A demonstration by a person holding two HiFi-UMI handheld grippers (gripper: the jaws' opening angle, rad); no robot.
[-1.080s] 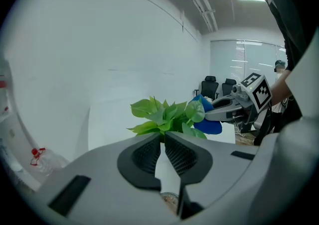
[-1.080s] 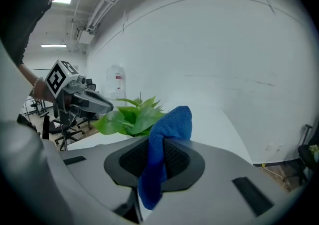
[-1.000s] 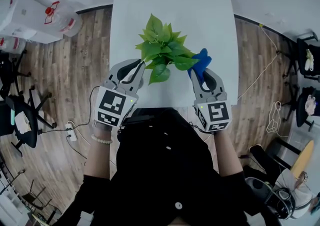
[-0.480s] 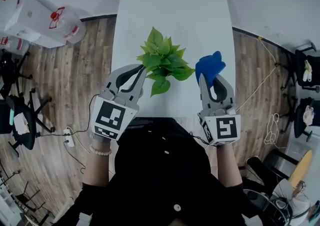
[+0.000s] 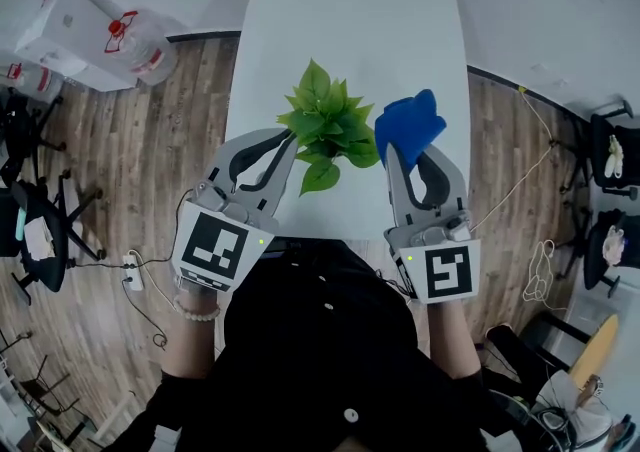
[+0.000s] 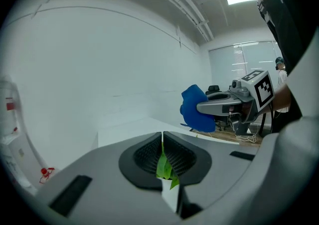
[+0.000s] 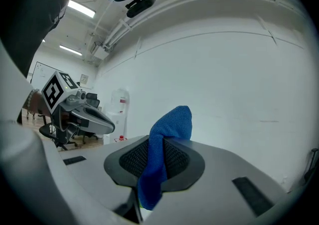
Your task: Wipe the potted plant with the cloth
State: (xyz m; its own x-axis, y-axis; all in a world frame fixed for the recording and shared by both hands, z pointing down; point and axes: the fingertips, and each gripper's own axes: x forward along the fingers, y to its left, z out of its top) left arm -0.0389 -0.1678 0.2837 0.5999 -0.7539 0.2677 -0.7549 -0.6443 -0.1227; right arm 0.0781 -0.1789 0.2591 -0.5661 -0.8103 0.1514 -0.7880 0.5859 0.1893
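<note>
Potted plant (image 5: 325,125): stands on the white table (image 5: 360,10), just beyond the fingertips and between the two pairs; the pot itself is hidden under the foliage
Left gripper (image 5: 287,139): jaws closed on a leaf (image 6: 164,166) at the near-left edge of the plant; the left gripper view shows the green blade pinched between the ribbed pads
Right gripper (image 5: 399,147): jaws closed on the cloth (image 5: 410,123), which stands up past the fingertips in a bunched blue fold and hangs down below the pads
Cloth to plant: the fold sits just beside the right-hand leaves; contact cannot be determined from the head view
Cloth to held leaf: apart, the bulk of the foliage lying between the two sets of fingertips
Step in hand: judged to be the set-up for a wipe, one leaf steadied on the left and the cloth presented on the right, no stroke on that leaf yet made
Next move calls for: carrying the cloth across to the pinched leaf, laying the fold flat on the blade and drawing it lightly away from the left pads
Caution: the left grip must stay gentle, since a pull could tear the leaf or tip the plant
</note>
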